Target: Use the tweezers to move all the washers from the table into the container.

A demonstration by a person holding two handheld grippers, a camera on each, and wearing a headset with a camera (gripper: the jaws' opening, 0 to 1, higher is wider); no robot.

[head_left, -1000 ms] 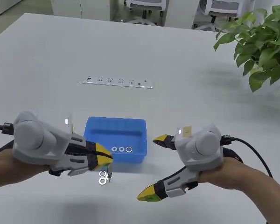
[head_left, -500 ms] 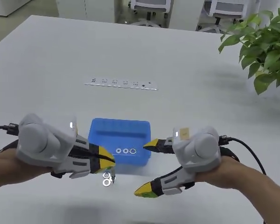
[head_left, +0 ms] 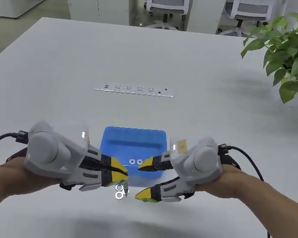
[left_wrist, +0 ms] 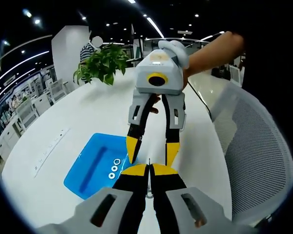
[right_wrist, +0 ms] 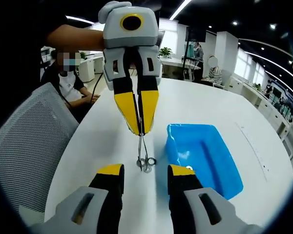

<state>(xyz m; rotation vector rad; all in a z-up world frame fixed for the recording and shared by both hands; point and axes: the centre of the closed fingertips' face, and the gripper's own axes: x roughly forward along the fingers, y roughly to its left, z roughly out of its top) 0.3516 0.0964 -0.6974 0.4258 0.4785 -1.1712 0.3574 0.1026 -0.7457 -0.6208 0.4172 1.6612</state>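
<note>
Washers (head_left: 120, 191) lie loose on the white table (head_left: 198, 104), a small cluster of what looks like two, just in front of the near wall of the blue container (head_left: 134, 140). Three other washers (left_wrist: 114, 168) lie in a row on that container's floor.

I have my left gripper (head_left: 123, 171) squeezed down on the tweezers (right_wrist: 140, 145), its yellow-tipped fingers pressed together with the thin metal legs running out between them. In the right gripper view the tweezers slant down to the loose cluster and their tips meet it. I cannot tell whether they have pinched one.

My right gripper (head_left: 140, 181) faces the left one from the other side of the cluster. Its fingers are spread wide and hold nothing. One tip is near the container's front wall and the other is lower, over bare table, so the loose washers sit between my two grippers.

Beyond the container a power strip (head_left: 134, 89) lies flat on the table, and a leafy plant (head_left: 287, 52) stands at the far right.
</note>
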